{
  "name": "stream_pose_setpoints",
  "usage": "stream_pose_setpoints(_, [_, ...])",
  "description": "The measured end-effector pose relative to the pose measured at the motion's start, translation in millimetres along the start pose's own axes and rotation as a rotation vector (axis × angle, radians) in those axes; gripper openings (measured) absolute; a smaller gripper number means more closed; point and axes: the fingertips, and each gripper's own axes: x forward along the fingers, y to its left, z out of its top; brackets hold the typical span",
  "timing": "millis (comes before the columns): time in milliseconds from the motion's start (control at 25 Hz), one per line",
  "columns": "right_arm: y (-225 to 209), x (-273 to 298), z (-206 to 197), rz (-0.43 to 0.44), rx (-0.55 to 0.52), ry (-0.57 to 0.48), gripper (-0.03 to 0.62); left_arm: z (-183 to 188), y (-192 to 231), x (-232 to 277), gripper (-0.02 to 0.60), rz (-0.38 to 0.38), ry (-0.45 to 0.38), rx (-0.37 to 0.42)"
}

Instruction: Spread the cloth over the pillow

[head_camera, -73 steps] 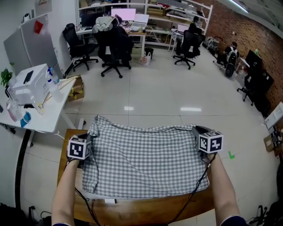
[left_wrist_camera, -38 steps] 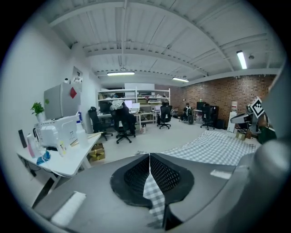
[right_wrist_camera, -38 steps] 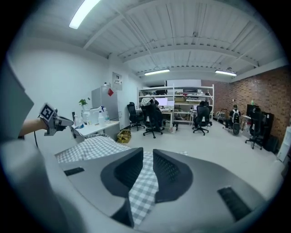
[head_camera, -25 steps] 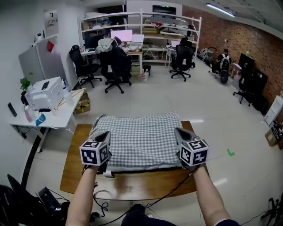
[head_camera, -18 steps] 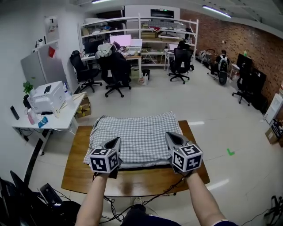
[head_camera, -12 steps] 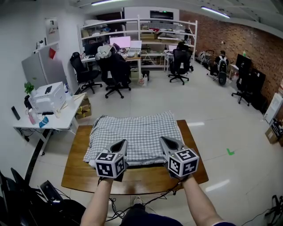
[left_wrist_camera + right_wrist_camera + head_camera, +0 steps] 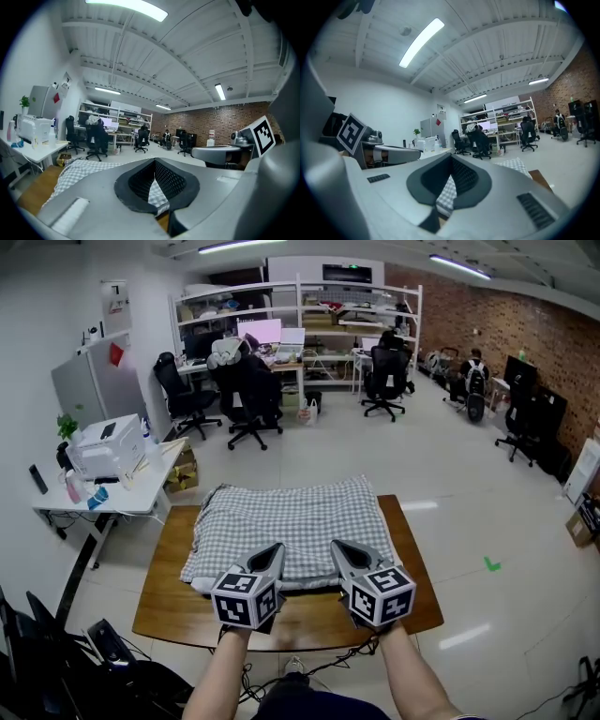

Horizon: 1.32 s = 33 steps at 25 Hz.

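Both the left claw (image 7: 277, 547) and right claw (image 7: 336, 546) are closed by the checked cloth (image 7: 291, 517).

Left gripper (image 7: 275, 551): smooth light-grey shell that tapers to a narrow tip, with a pale ribbed patch (image 7: 65, 215) on its upper face.
Right gripper (image 7: 338, 547): the same grey tapered shell, with a dark ribbed slot (image 7: 534, 211) set into its upper face.
Fingers (image 7: 171, 180): black pads with a fine dotted mesh, framed by a dark rounded collar.
Marker cubes: the left cube (image 7: 246, 598) and the right cube (image 7: 382, 594) are white, each face printed with a black square pattern.
Cable (image 7: 349, 653): thin, black, trailing below the right gripper.
Arms: left forearm (image 7: 217, 679) and right forearm (image 7: 410, 681) are bare.
Clothing (image 7: 309, 704): dark blue, at the bottom edge of the head view.
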Motion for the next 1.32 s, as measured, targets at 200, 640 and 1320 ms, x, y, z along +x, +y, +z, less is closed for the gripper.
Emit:
stream_pose_setpoints(200, [1.1,2.3,9.1,0.003,-0.01,-0.007,0.014,4.1,-2.2,1.9,0.005,-0.002,0.0,0.009])
stream_pose_setpoints(640, [10.9,3.1,14.4,0.019,-0.027,0.002,0.012,12.4,-0.2,-5.9,0.005,-0.001,-0.019,0.003])
stream_pose_setpoints(1320, [17.3,-4.1,17.2,0.003,-0.033,0.006,0.014,13.6,-7.0,-13.7,0.005,-0.026,-0.011,0.009])
